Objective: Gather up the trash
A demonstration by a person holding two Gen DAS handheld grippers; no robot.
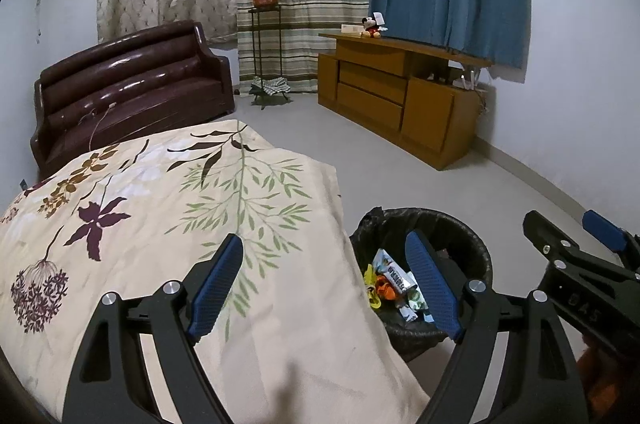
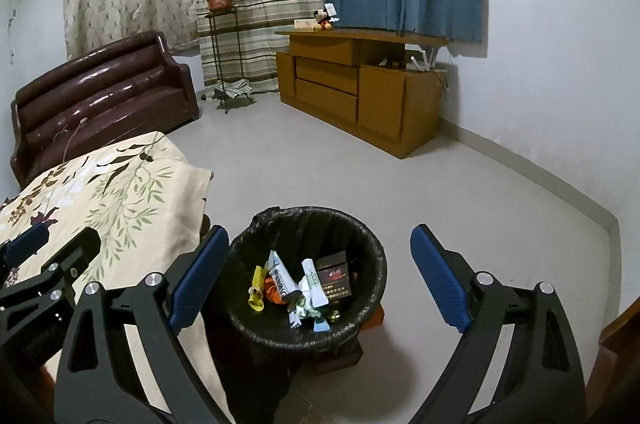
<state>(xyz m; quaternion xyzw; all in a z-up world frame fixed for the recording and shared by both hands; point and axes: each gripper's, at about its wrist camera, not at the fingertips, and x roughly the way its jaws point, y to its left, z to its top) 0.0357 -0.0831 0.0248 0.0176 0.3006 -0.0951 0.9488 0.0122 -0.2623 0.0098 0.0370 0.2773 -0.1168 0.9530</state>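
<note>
A round bin lined with a black bag stands on the floor beside the table; it also shows in the left wrist view. Inside lie several wrappers and a dark cigarette box; wrappers also show in the left wrist view. My right gripper is open and empty above the bin. My left gripper is open and empty over the table's right edge. Each gripper appears at the other view's edge.
A table under a floral cloth fills the left. A dark brown sofa stands behind it. A plant stand and a wooden cabinet with a plush toy stand by the curtains. Grey floor lies between.
</note>
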